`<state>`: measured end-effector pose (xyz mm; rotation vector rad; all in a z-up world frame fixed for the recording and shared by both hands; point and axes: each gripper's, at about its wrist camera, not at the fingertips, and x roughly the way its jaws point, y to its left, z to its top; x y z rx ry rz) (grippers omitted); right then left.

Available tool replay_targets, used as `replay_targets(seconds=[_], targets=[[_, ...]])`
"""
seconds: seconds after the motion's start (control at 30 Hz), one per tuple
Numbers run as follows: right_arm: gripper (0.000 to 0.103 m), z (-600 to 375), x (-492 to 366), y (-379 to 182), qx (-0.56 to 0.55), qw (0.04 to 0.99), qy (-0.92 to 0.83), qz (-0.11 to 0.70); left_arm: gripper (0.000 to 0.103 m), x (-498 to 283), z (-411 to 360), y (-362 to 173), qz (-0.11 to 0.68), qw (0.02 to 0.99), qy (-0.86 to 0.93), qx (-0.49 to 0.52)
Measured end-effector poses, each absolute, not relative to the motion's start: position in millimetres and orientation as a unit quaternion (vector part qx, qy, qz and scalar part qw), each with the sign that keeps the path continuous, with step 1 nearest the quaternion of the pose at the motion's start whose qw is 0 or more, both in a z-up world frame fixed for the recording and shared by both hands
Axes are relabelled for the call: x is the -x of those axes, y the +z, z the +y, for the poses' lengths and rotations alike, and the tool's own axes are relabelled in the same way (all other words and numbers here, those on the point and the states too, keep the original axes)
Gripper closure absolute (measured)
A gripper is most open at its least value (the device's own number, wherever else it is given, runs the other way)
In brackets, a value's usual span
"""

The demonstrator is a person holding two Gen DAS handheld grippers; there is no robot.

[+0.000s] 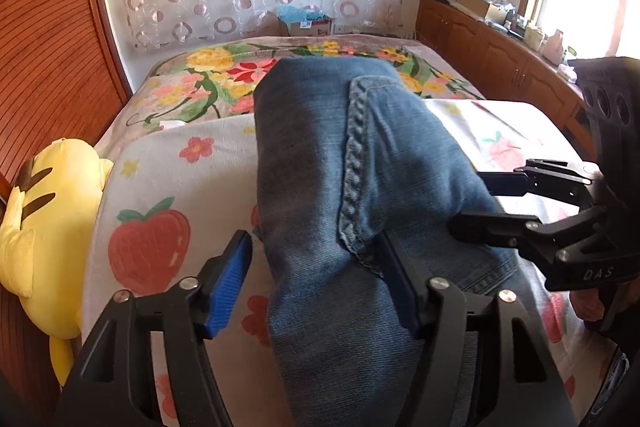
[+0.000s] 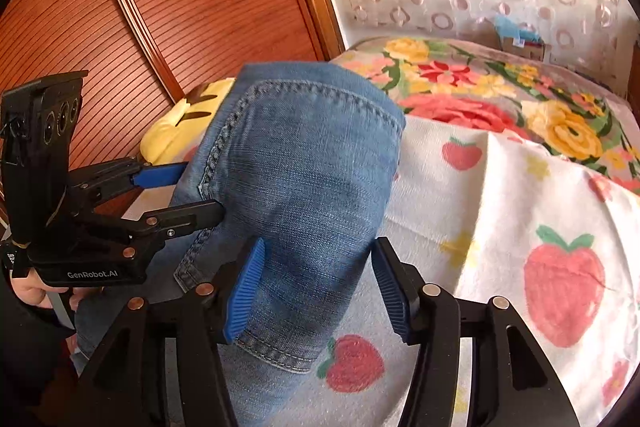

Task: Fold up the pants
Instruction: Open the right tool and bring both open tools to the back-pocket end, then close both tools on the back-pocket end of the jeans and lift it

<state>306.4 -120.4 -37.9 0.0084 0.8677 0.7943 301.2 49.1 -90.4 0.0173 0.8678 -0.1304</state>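
Left gripper point(image 1: 316, 283) fingers astride jeans point(image 1: 360, 167), contact unclear

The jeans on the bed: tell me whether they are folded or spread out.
Folded. The jeans lie as a compact, doubled-over bundle on the strawberry-print cloth, with no legs stretched out in either view.

Faded blue pants point(image 1: 320, 155) lie on a white strawberry-print sheet point(image 1: 160, 163) beside a yellow plush point(image 1: 36, 223).
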Motion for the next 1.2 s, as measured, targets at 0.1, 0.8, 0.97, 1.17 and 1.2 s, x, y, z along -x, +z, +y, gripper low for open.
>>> replay_targets(seconds=[0.1,0.8,0.97,1.17,1.2], targets=[[0.044,-115.9,-313.5,-39.4,-0.003,0.826,0.378,0.418,0.032,-302.9,50.7,-93.8,0.424,0.903,-0.066,-0.006],[0.085,-104.7,-331.4,-33.3,-0.034,0.802,0.421,0.421,0.076,-294.6,59.1,-89.7,0.417,0.898,-0.133,0.053],[0.087,-98.9,-320.0,-4.0,-0.035,0.812,0.430,0.393,0.079,-282.2,70.6,-66.6,0.390,0.910,-0.127,0.063],[0.087,-66.9,-306.8,44.6,-0.006,0.814,0.456,0.359,0.081,-259.0,105.7,-31.5,0.343,0.929,-0.104,0.090],[0.087,-61.0,-304.3,51.3,0.001,0.814,0.461,0.352,0.081,-255.8,111.9,-27.5,0.337,0.931,-0.100,0.093]])
